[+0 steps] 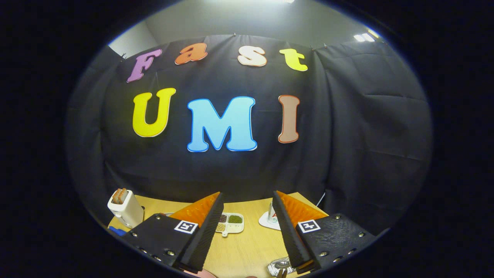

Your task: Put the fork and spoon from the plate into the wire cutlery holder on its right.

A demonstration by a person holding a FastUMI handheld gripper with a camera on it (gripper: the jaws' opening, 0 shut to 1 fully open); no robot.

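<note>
The gripper (247, 208) hangs with fingers spread over bare light wooden tabletop (247, 247). Ahead, a white divided snack tray (230, 223) blocks the far middle; a white toaster (125, 210) stands far left.

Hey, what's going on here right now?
A handheld gripper hovers open over a wooden table, its fingers holding nothing. Beyond them sit a white toaster with bread in it, a divided tray of seeds or grains, and a small white stand. A shiny metal object, possibly the cutlery holder, lies beside one finger. No cutlery has been picked up yet.
</note>
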